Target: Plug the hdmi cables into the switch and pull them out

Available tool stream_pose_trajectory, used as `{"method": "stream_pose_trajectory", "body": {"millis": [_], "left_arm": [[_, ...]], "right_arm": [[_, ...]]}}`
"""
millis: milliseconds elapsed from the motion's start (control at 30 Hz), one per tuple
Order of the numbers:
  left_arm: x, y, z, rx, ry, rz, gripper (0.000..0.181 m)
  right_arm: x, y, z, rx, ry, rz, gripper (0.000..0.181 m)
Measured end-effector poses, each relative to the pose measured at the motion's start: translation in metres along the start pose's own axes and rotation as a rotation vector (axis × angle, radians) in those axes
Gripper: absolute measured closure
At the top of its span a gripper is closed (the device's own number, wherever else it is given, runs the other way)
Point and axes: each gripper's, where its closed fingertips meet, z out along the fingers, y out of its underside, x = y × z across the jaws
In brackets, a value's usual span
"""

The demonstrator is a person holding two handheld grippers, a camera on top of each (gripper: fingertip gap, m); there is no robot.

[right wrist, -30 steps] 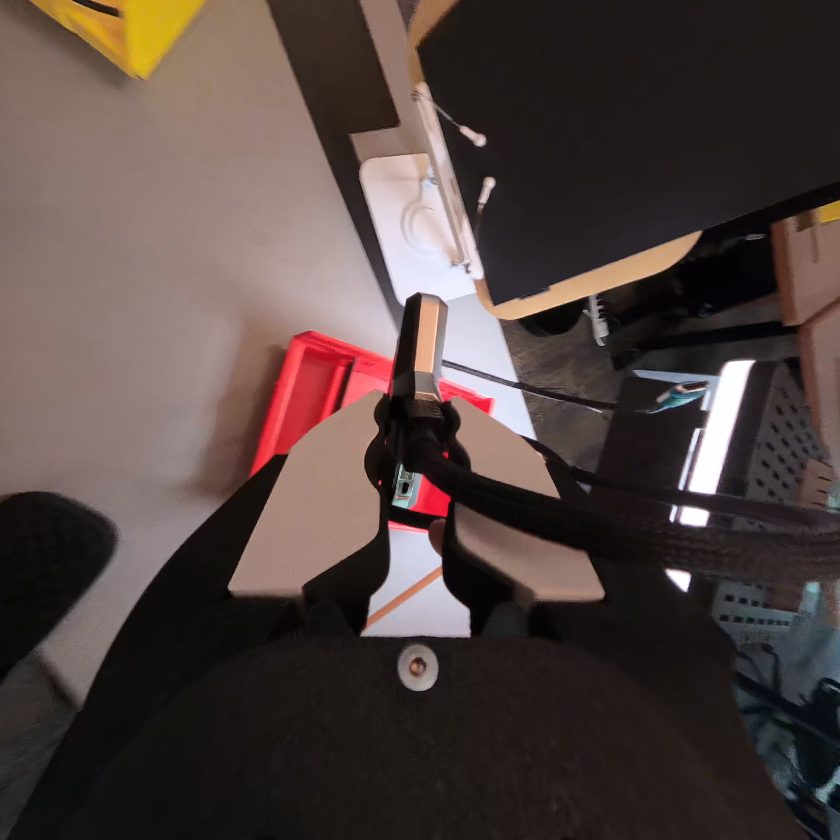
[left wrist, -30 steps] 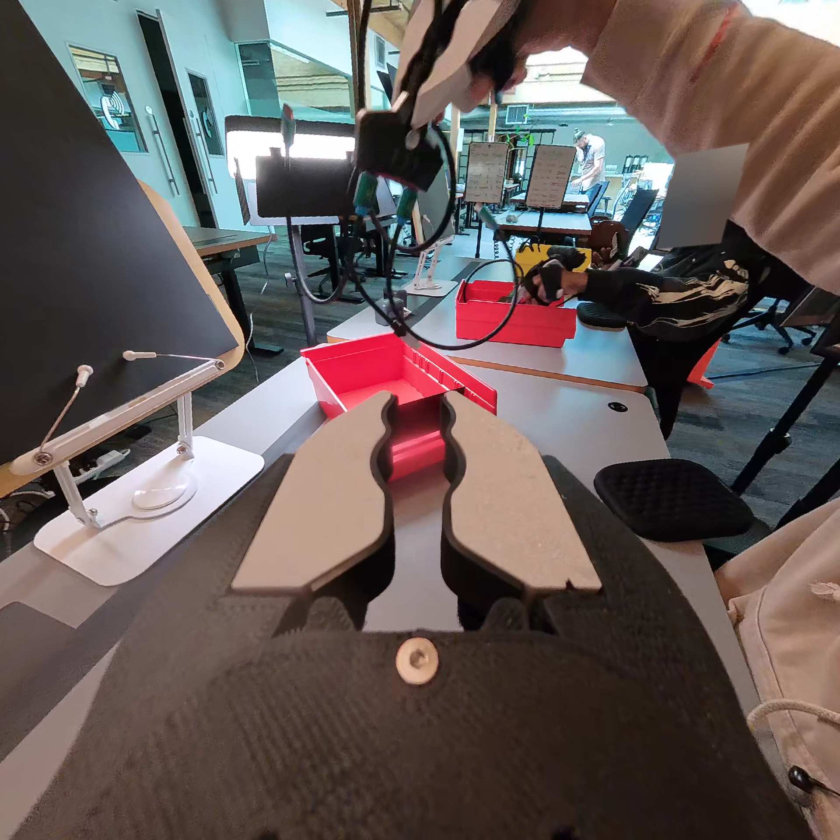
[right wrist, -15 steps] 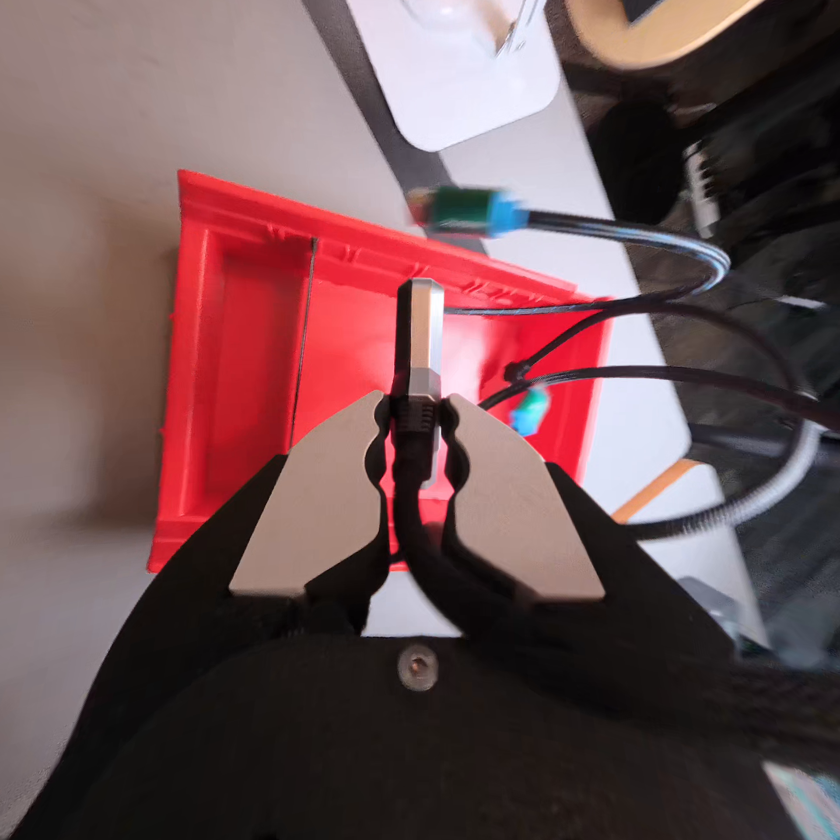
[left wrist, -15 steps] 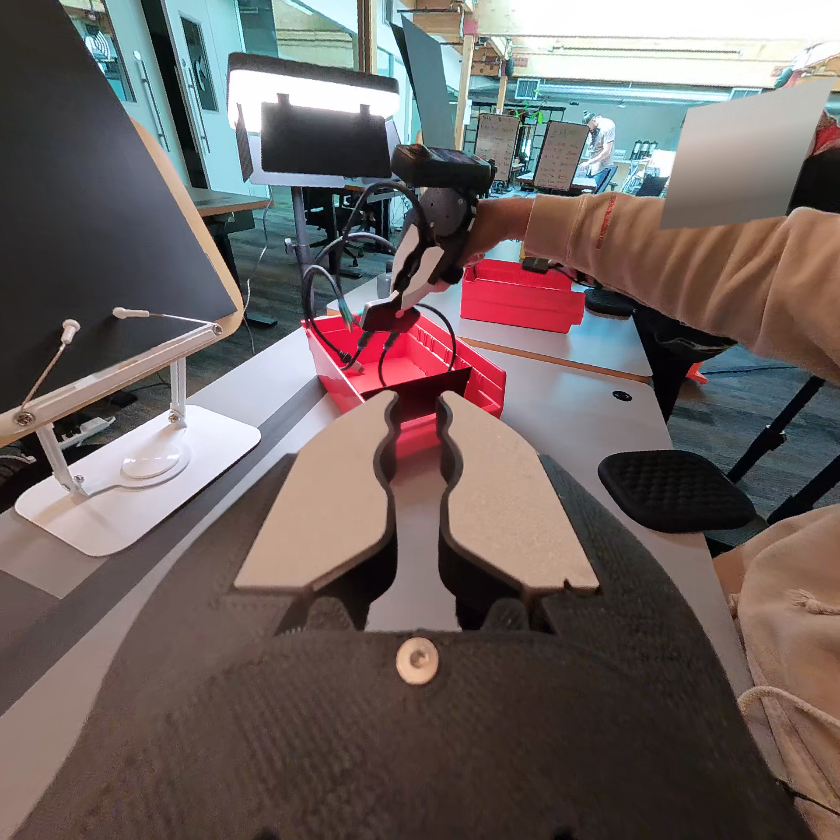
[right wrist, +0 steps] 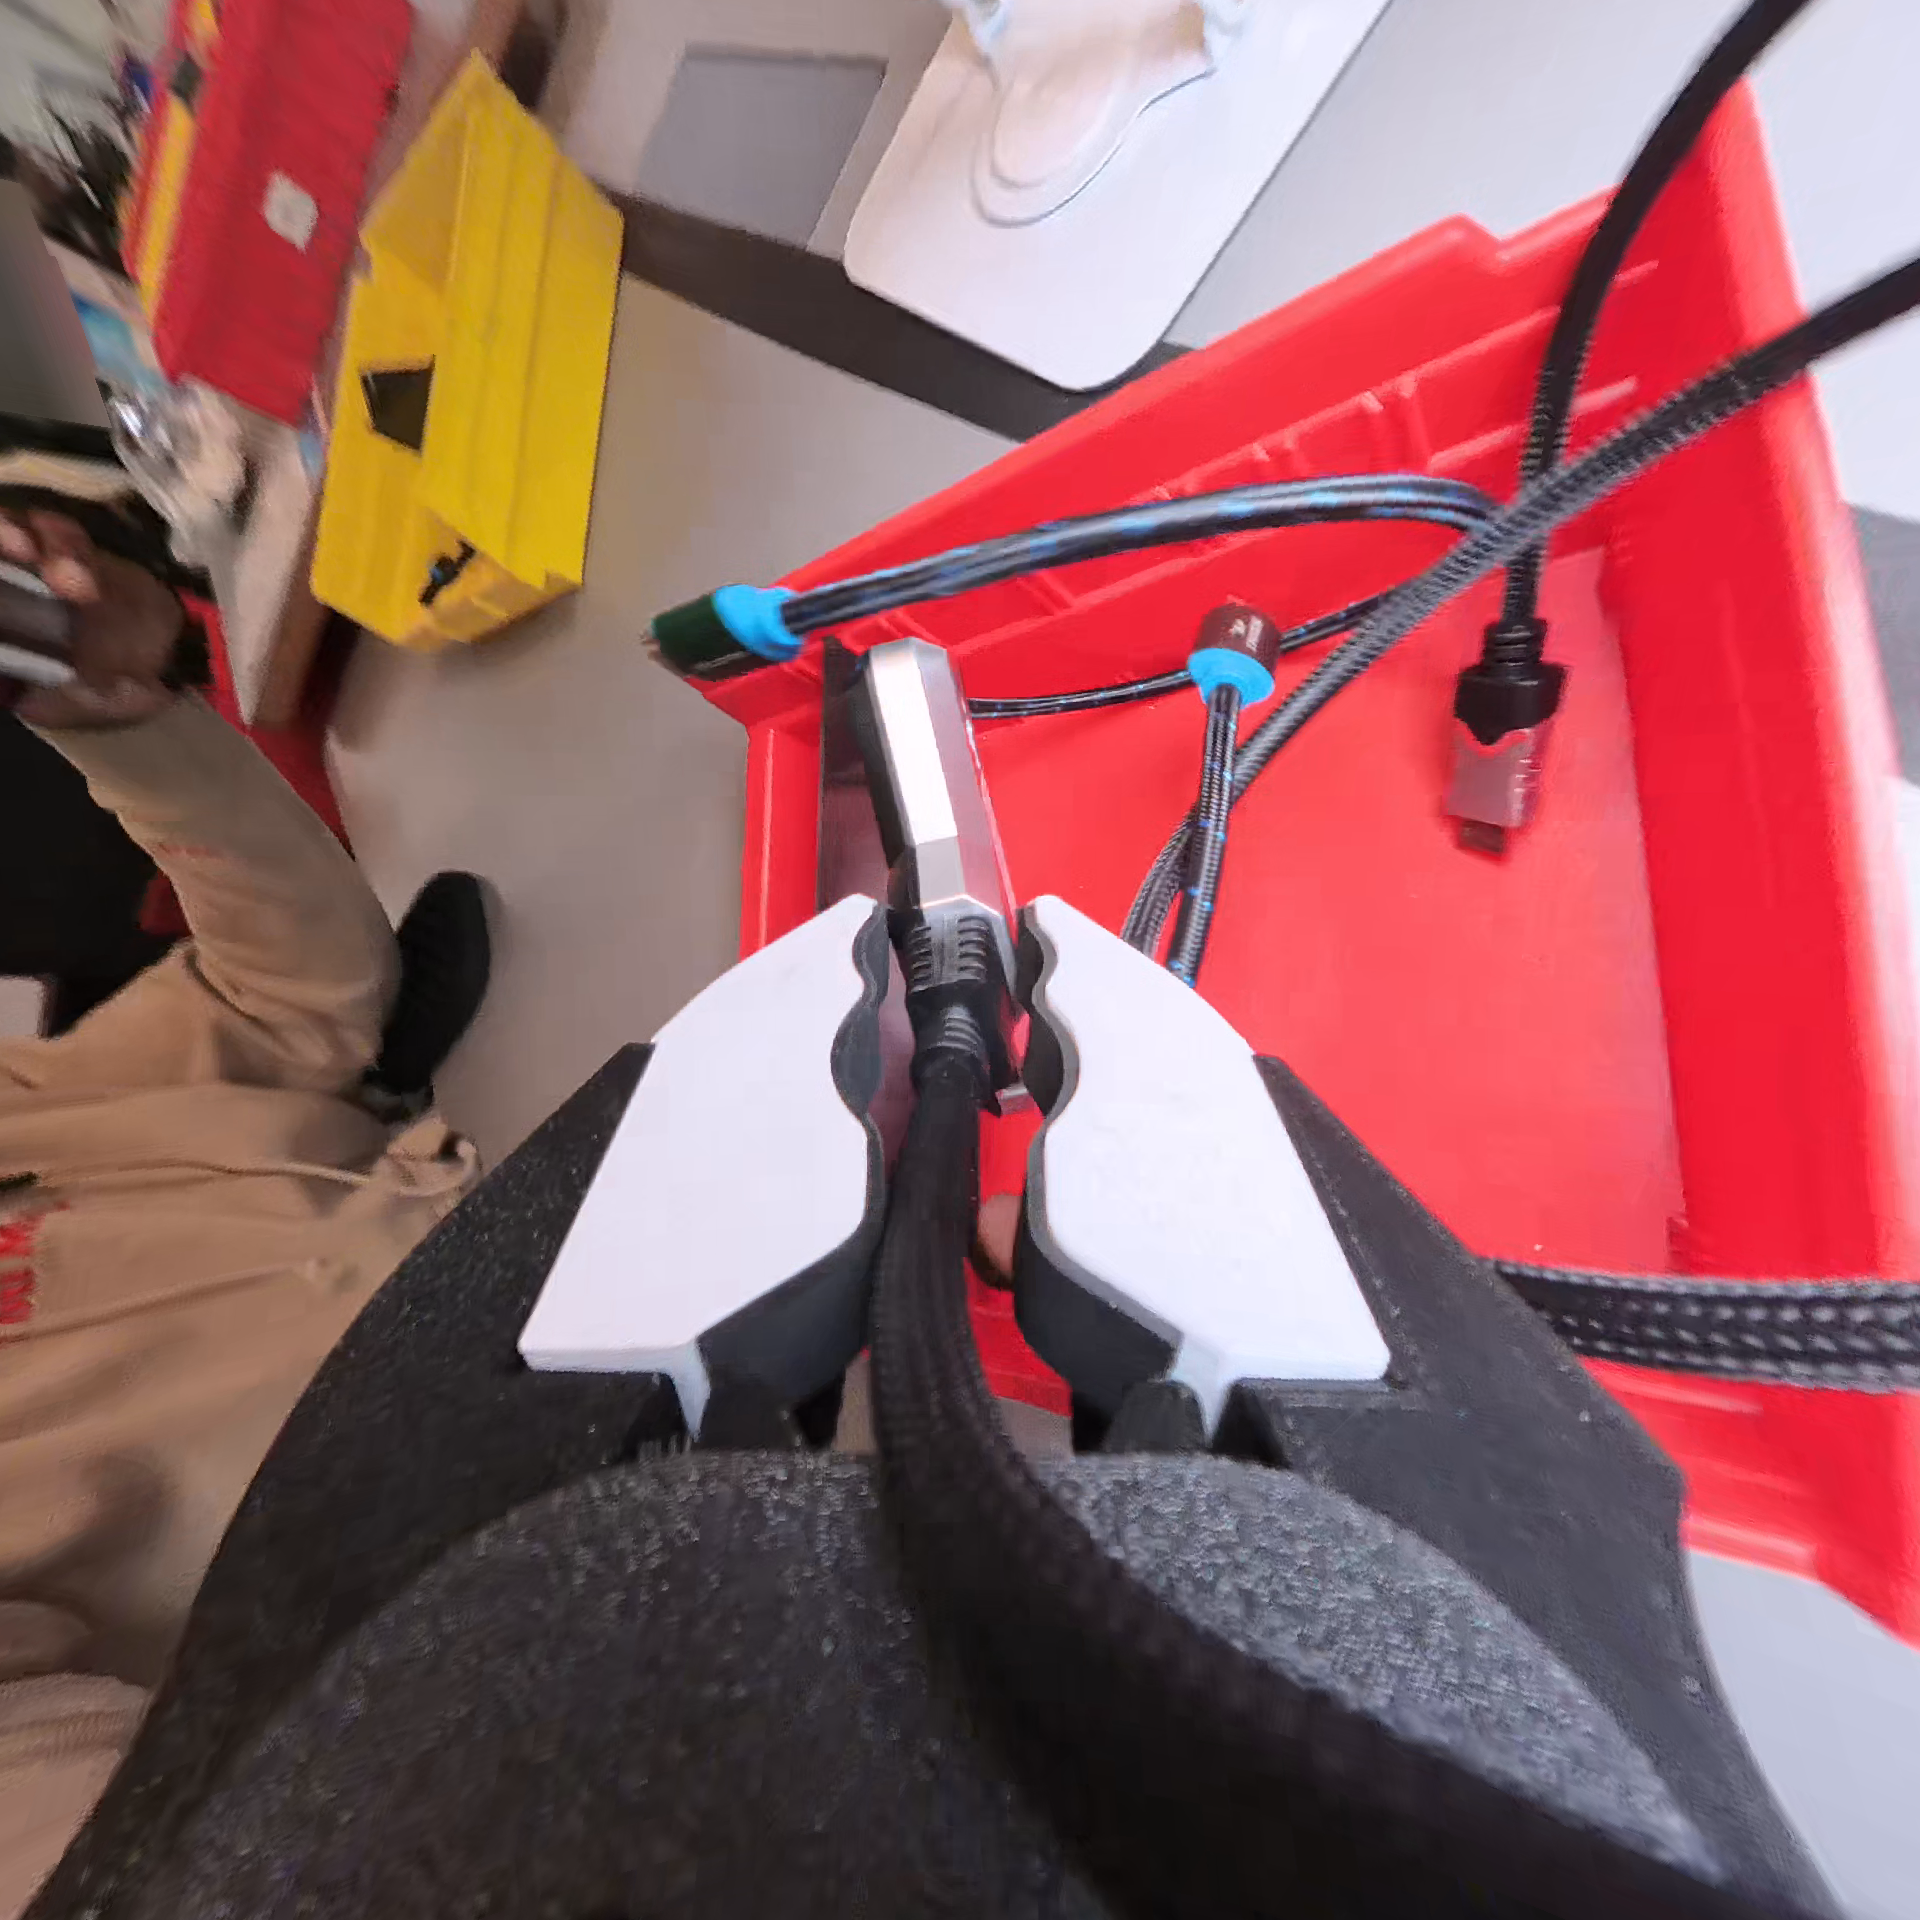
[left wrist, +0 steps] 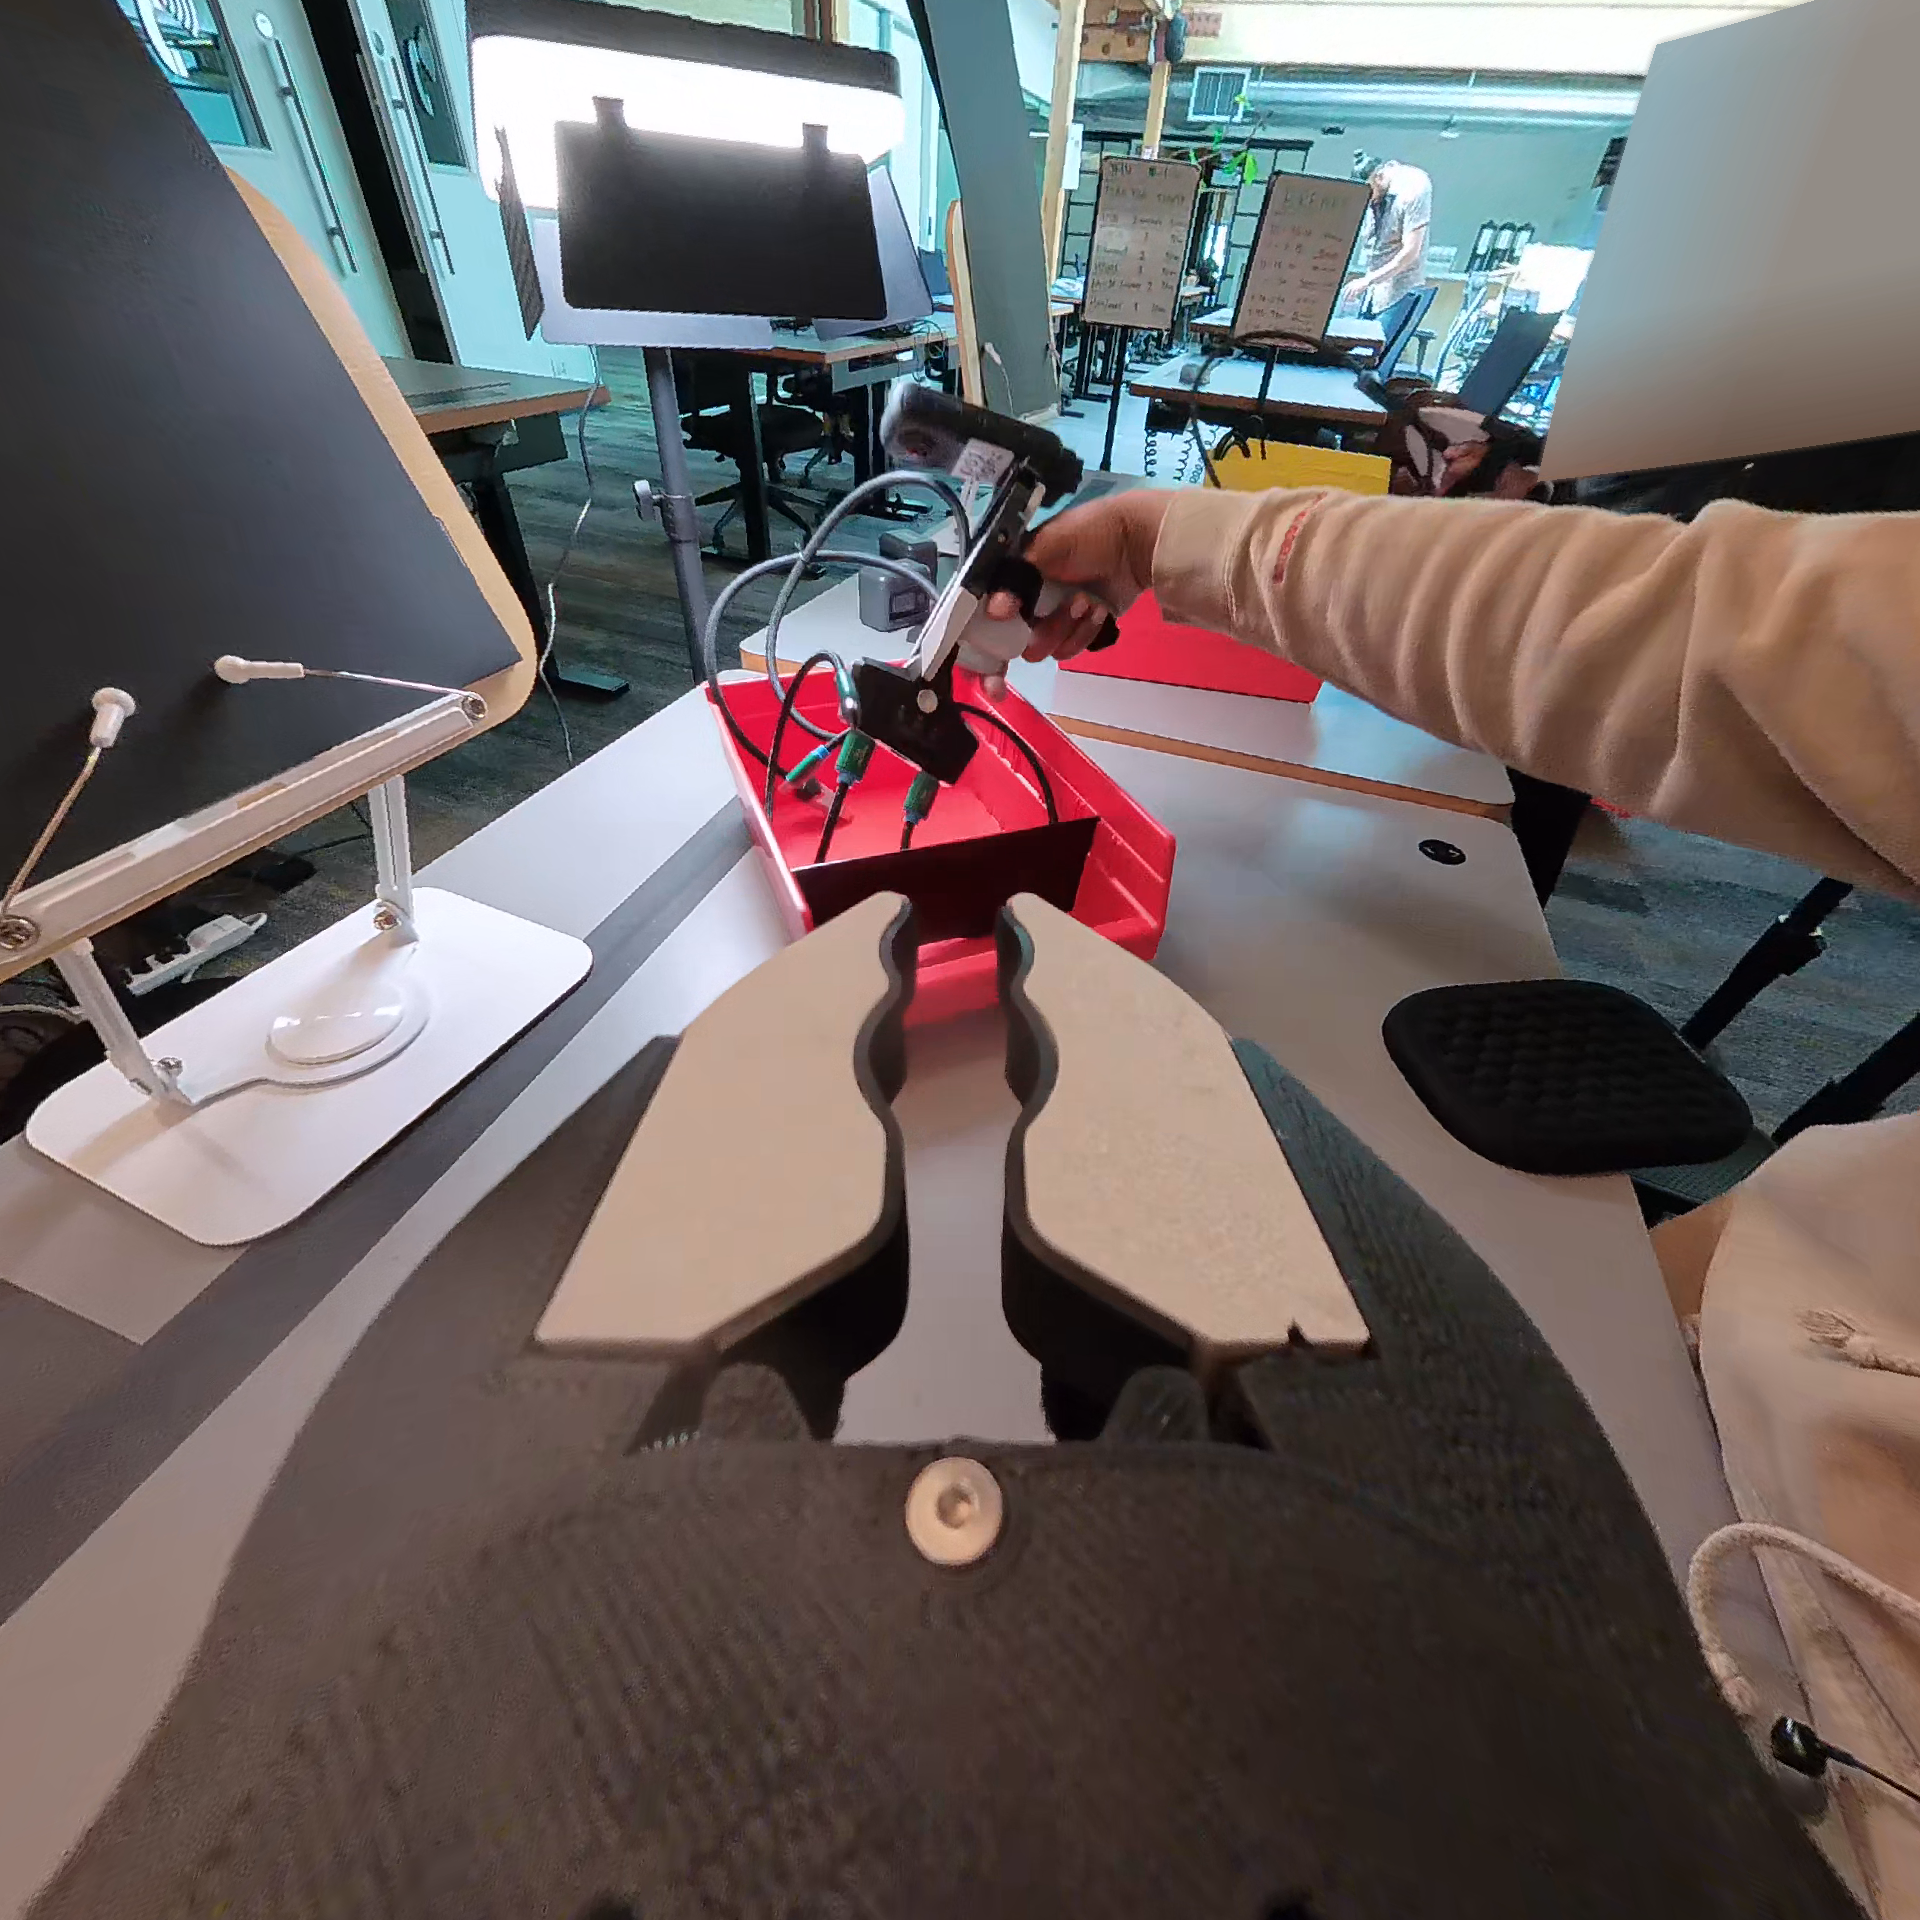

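1. Left gripper (left wrist: 951, 925): pale grey wavy-edged fingers (left wrist: 748, 1143), black textured body, one silver screw (left wrist: 953, 1509).
2. Right gripper (right wrist: 954, 914): same build.
3. Person: cream hoodie sleeve (left wrist: 1507, 644), drawstring (left wrist: 1756, 1621).

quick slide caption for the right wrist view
Right claw shut on the HDMI switch, its cables dangling into the red bin.
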Motion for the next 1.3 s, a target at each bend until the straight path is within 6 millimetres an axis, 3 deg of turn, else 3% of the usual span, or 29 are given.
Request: {"method": "stream_pose_trajectory", "body": {"millis": [100,200,333,433,533,600,700,800,933,1067,1167,1233,1300], "left_arm": [[-0.004,0.004,0.002,-0.004,0.002,-0.023,0.167],[-0.008,0.009,0.005,-0.023,-0.014,-0.024,0.167],[-0.019,0.015,0.003,-0.047,-0.053,-0.048,0.167],[-0.026,0.02,0.001,-0.066,-0.085,-0.07,0.167],[-0.032,0.022,-0.002,-0.081,-0.12,-0.075,0.166],[-0.034,0.02,-0.005,-0.075,-0.132,-0.087,0.166],[-0.036,0.014,-0.012,-0.048,-0.153,-0.097,0.166],[-0.042,0.011,-0.021,-0.031,-0.185,-0.099,0.166],[-0.05,0.001,-0.033,0.025,-0.218,-0.113,0.166],[-0.057,-0.003,-0.044,0.055,-0.272,-0.112,0.165],[-0.071,0.005,-0.051,0.032,-0.347,-0.107,0.165],[-0.087,0.015,-0.058,0.0,-0.412,-0.111,0.165],[-0.104,0.028,-0.07,-0.056,-0.493,-0.113,0.163]], "right_arm": [[0.023,0.005,0.0,0.068,0.033,0.069,0.155],[0.029,0.009,-0.01,0.071,0.134,0.039,0.145],[0.033,0.014,-0.043,0.105,0.298,0.053,0.138],[0.045,0.031,-0.075,0.099,0.469,0.047,0.127],[0.034,0.033,-0.098,0.196,0.623,-0.043,0.125],[0.002,0.03,-0.098,0.297,0.653,-0.146,0.126],[-0.072,0.023,-0.07,0.496,0.559,-0.285,0.131],[-0.14,0.014,-0.015,0.584,0.418,-0.408,0.131],[-0.199,-0.005,0.061,0.572,0.285,-0.536,0.125],[-0.23,-0.029,0.107,0.628,0.165,-0.58,0.129],[-0.232,-0.027,0.126,0.648,0.146,-0.632,0.16],[-0.228,-0.019,0.131,0.603,0.142,-0.659,0.181],[-0.228,-0.018,0.122,0.611,0.126,-0.655,0.181]]}}
